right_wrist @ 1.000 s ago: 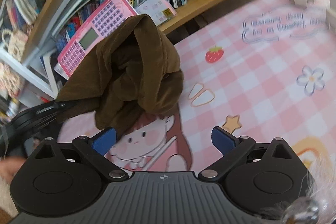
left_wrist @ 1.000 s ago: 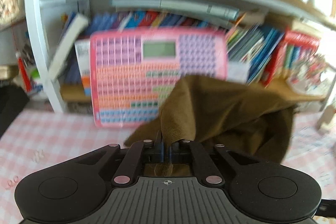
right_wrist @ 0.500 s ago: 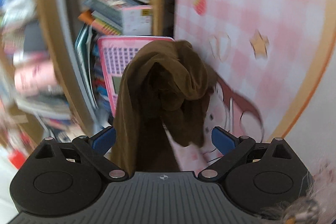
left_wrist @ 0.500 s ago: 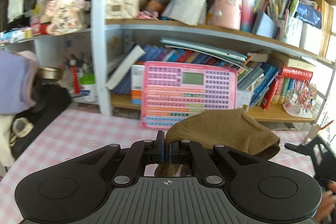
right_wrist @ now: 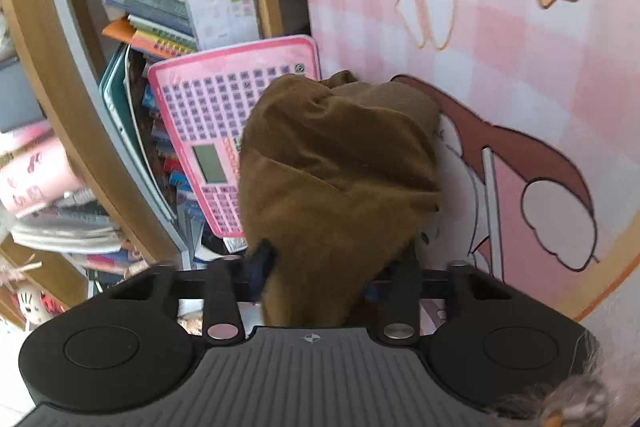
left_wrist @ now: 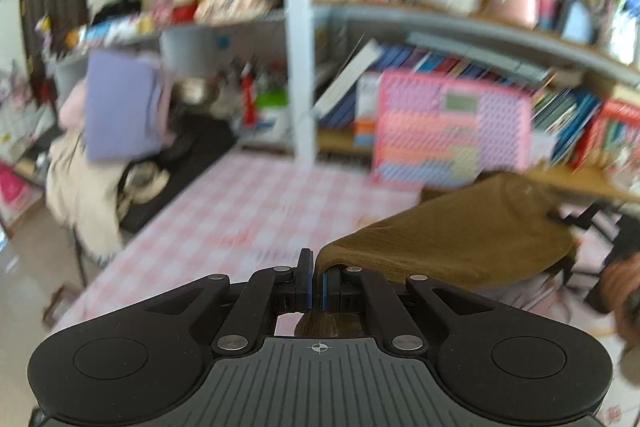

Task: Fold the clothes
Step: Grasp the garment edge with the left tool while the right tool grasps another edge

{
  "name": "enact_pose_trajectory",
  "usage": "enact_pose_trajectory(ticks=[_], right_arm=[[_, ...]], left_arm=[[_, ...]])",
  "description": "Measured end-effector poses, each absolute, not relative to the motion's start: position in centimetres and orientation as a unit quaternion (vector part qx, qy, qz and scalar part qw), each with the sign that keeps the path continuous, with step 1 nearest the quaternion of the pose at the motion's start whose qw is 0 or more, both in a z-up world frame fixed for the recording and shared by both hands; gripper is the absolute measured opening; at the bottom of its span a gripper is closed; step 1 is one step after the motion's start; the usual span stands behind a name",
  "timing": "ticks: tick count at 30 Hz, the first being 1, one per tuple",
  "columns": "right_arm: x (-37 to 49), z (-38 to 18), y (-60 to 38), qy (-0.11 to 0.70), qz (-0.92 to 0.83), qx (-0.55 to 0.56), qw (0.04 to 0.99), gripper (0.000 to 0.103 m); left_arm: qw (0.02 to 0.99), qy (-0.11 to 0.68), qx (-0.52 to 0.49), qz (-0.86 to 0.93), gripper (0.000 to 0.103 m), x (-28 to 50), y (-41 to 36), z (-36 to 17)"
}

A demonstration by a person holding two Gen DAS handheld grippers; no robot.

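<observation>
A brown garment [left_wrist: 452, 247] hangs between both grippers above a pink checked tablecloth [left_wrist: 256, 203]. My left gripper [left_wrist: 316, 285] is shut on one edge of it, and the cloth stretches away to the right. In the right wrist view the garment [right_wrist: 336, 183] bunches up in front of the camera and runs down between the fingers of my right gripper [right_wrist: 320, 267], which have closed in on it. The right fingertips are mostly hidden by the cloth.
A bookshelf [left_wrist: 460, 23] full of books stands behind the table, with a pink toy keyboard [left_wrist: 452, 131] leaning on it. A purple item and clothes pile [left_wrist: 120, 115] sit at the left. The tablecloth has a cartoon girl print [right_wrist: 520, 187].
My right gripper has gone from wide open to closed on the garment. The left gripper has swung left, pulling the cloth taut between the two.
</observation>
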State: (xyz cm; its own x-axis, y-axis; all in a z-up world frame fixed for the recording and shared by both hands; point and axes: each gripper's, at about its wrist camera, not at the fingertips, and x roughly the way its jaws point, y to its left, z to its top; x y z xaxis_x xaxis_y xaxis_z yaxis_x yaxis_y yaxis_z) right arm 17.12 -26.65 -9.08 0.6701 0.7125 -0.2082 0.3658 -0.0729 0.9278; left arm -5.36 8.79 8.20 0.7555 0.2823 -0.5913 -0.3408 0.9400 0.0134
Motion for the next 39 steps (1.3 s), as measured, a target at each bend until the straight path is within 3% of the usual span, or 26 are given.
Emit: enact_pose_trajectory(ticks=[3, 7, 10, 20, 25, 30, 39], right_arm=[[17.0, -8.6, -27.0, 0.368, 0.154, 0.704, 0.587, 0.01], [16.9, -6.2, -29.2, 0.333, 0.158, 0.667, 0.648, 0.008], [16.7, -2.0, -31.6, 0.271, 0.181, 0.613, 0.72, 0.006], [12.5, 16.5, -32.5, 0.064, 0.294, 0.32, 0.898, 0.006], [12.0, 16.4, -23.5, 0.217, 0.427, 0.14, 0.866, 0.006], [8.3, 2.6, -12.7, 0.438, 0.414, -0.046, 0.797, 0.006], [5.9, -2.0, -11.4, 0.49, 0.371, 0.002, 0.789, 0.013]], left_arm=[[0.928, 0.34, -0.052, 0.147, 0.004, -5.2, 8.9, 6.4], [0.92, 0.377, -0.047, 0.091, 0.018, -4.5, 7.5, 4.7], [0.913, 0.403, -0.048, 0.045, 0.036, -4.3, 6.5, 3.3], [0.913, 0.403, -0.06, 0.007, 0.036, -2.7, 6.4, 2.1], [0.916, 0.394, -0.071, 0.001, 0.036, -2.2, 6.7, 2.3], [0.913, 0.399, -0.086, 0.006, 0.036, -2.7, 7.5, 1.6], [0.911, 0.4, -0.098, -0.003, 0.036, -2.8, 7.8, 1.1]])
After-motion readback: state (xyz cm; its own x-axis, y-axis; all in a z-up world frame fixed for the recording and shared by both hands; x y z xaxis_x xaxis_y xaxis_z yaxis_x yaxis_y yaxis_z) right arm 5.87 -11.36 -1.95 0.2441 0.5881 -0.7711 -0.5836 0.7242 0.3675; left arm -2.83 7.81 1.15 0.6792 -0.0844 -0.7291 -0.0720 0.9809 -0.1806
